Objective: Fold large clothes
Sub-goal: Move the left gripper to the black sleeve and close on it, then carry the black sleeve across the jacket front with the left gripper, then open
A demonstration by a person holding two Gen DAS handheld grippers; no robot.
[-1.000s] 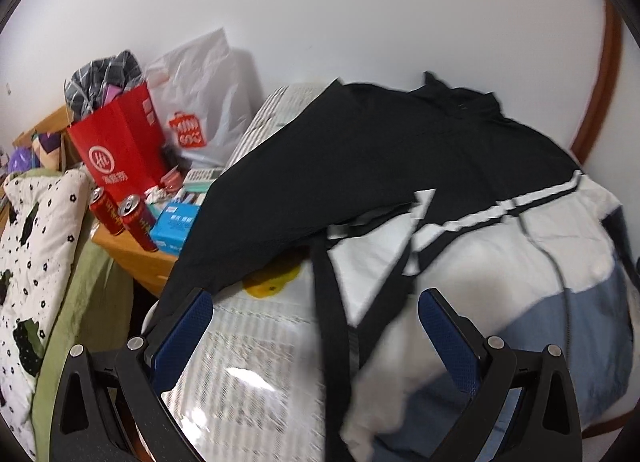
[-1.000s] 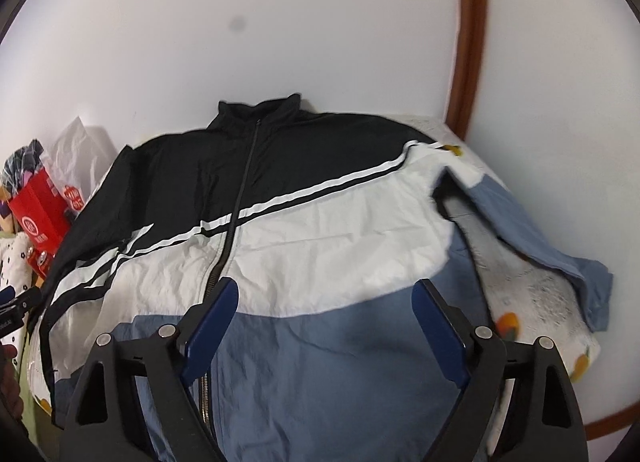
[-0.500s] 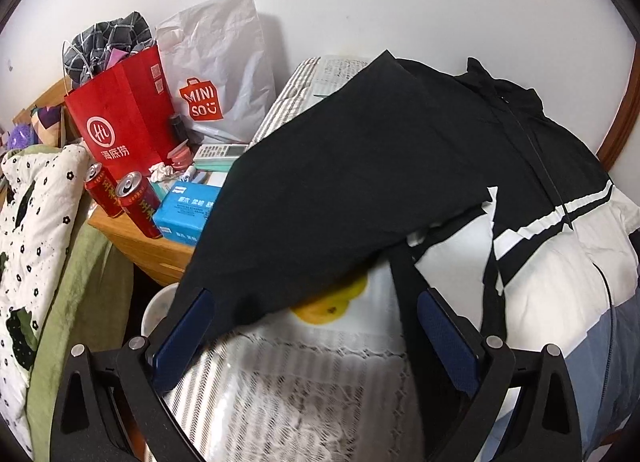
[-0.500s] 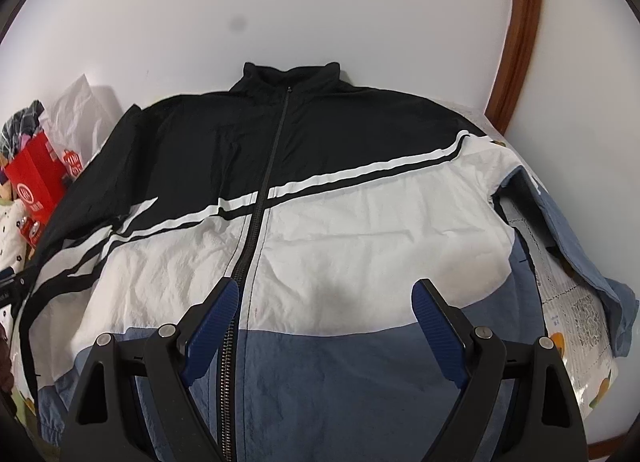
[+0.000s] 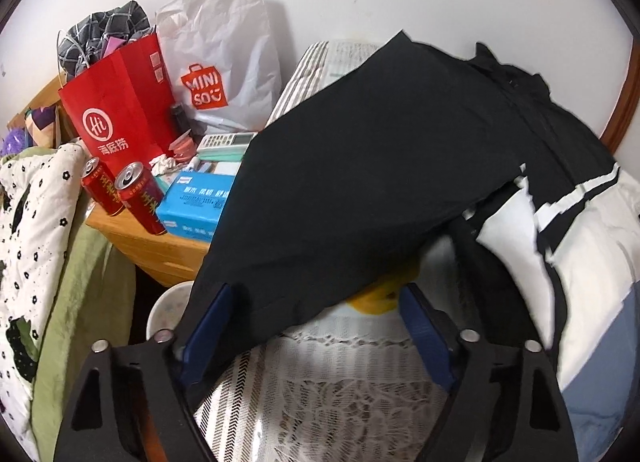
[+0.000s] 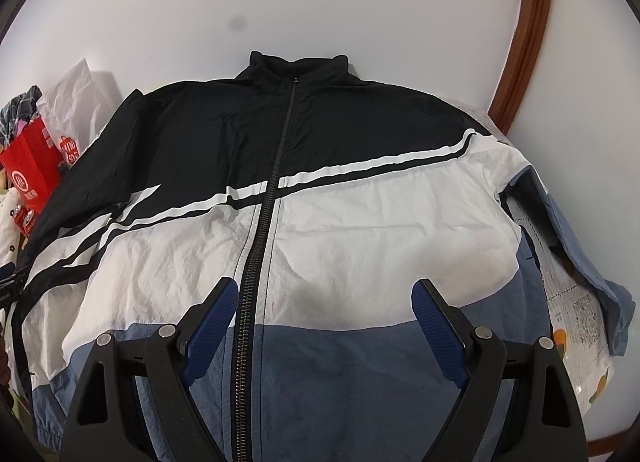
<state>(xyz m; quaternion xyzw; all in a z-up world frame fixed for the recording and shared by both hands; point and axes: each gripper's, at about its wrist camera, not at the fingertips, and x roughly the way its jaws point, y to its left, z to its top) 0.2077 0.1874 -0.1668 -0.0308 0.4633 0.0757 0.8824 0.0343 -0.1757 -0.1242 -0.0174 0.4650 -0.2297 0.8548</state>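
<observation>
A black, white and blue zip jacket (image 6: 320,229) lies face up on a bed, collar toward the wall. My right gripper (image 6: 324,304) is open and empty, hovering over the jacket's lower front beside the zipper (image 6: 260,229). In the left wrist view the jacket's black sleeve (image 5: 360,181) stretches toward me; its cuff end lies between the jaws of my open left gripper (image 5: 314,304), not clamped. The blue right sleeve (image 6: 580,246) lies out to the right on the bed.
A wooden side table (image 5: 160,246) left of the bed holds a red paper bag (image 5: 116,109), a white Miniso bag (image 5: 220,61), two red cans (image 5: 138,197) and a blue box (image 5: 196,201). A patterned quilt (image 5: 28,246) hangs at far left. White bedcover (image 5: 340,394) below.
My left gripper has moved left and closer to the black sleeve's end, which now lies between its jaws. My right gripper has moved closer over the jacket front.
</observation>
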